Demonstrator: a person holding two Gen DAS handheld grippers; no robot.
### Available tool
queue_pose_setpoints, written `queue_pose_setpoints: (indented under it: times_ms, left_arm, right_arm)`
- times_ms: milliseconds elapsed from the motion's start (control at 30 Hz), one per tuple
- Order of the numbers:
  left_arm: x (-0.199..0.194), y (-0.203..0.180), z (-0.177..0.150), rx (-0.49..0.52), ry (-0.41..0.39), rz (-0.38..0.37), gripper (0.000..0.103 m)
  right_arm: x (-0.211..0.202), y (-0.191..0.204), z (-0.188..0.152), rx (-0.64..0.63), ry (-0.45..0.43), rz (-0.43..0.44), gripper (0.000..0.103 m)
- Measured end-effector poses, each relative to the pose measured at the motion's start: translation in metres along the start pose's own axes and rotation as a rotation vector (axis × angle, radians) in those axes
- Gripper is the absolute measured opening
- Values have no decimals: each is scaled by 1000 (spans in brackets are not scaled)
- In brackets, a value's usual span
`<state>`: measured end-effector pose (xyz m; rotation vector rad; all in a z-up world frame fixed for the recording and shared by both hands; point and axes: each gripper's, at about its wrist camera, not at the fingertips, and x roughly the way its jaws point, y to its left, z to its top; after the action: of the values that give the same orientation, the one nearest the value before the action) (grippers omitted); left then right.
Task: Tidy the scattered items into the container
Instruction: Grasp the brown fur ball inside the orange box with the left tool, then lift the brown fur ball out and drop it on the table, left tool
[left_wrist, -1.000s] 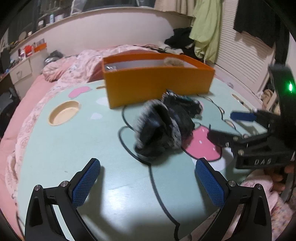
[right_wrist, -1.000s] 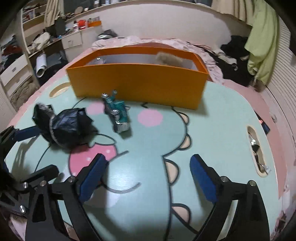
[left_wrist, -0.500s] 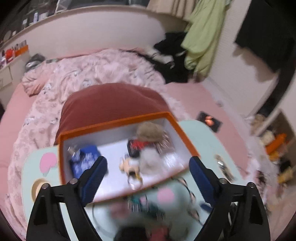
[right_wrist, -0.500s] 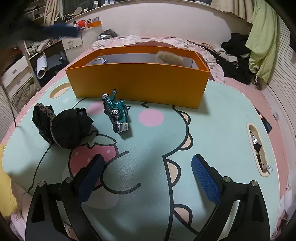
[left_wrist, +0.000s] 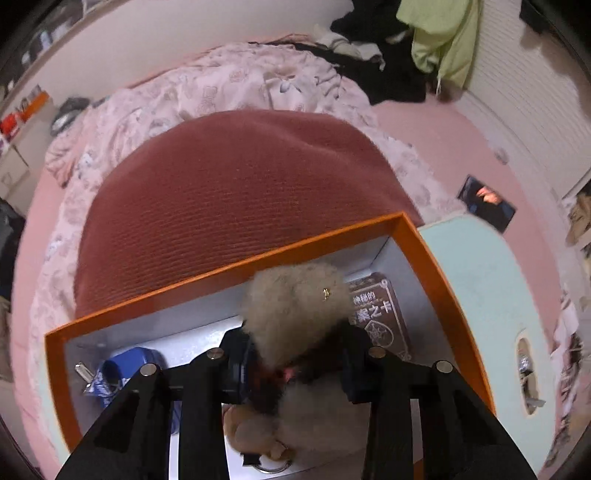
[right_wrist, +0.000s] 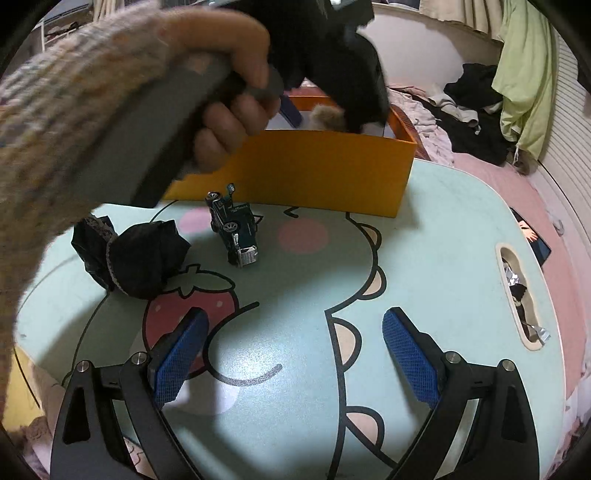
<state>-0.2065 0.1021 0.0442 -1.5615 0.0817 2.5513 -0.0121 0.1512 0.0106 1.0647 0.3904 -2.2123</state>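
Observation:
The orange box (left_wrist: 236, 264) holds a beige furry puff (left_wrist: 295, 306), a brown card tin (left_wrist: 384, 314) and a blue item (left_wrist: 125, 369). My left gripper (left_wrist: 291, 373) is down inside the box, its jaws partly closed around the puff pile; what they grip is unclear. In the right wrist view the left gripper (right_wrist: 291, 107) reaches over the orange box (right_wrist: 295, 173). My right gripper (right_wrist: 291, 350) is open and empty above the table. A teal toy truck (right_wrist: 236, 232) and a black cloth bundle (right_wrist: 133, 254) lie on the mint table (right_wrist: 424, 258).
A dark red cushion (left_wrist: 229, 184) and pink bedding (left_wrist: 221, 81) lie behind the box. The table has a slot (right_wrist: 521, 295) at the right edge holding small objects. The person's sleeved arm (right_wrist: 55, 110) crosses the left of the right wrist view.
My left gripper rose from the table, moved over the orange box and dropped into it, its jaws narrowing. The right gripper has hardly moved. The truck and black bundle stayed put.

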Motion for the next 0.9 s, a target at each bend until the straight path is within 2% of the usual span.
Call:
queue_pose_setpoints:
  times_ms: [67, 100, 133, 333, 367, 567, 700, 800, 900]
  left_arm:
    - [-16, 5, -4, 7, -48, -23, 33]
    - [-25, 8, -6, 8, -71, -35, 24]
    - [-34, 12, -7, 7, -94, -54, 23]
    - [-114, 39, -39, 19, -264, -118, 21]
    - [-125, 44, -45, 14, -284, -135, 17]
    - [-175, 69, -99, -14, -383, -225, 17]
    - [-172, 77, -137, -30, -374, -271, 18]
    - [-144, 78, -159, -30, -325, -230, 19]
    - [-114, 80, -170, -61, -286, -183, 33]
  right_arm:
    - [0, -1, 0, 2, -2, 4, 95]
    - [0, -1, 0, 3, -3, 6, 95]
    - [0, -1, 0, 1, -6, 10, 95]
    - [0, -3, 1, 2, -8, 12, 95]
    - [0, -3, 2, 2, -8, 13, 95]
    - [0, 0, 1, 0, -5, 9, 95]
    - [0, 2, 0, -3, -3, 4, 95]
    - [0, 2, 0, -3, -3, 4, 95]
    - [0, 2, -1, -4, -3, 4, 95]
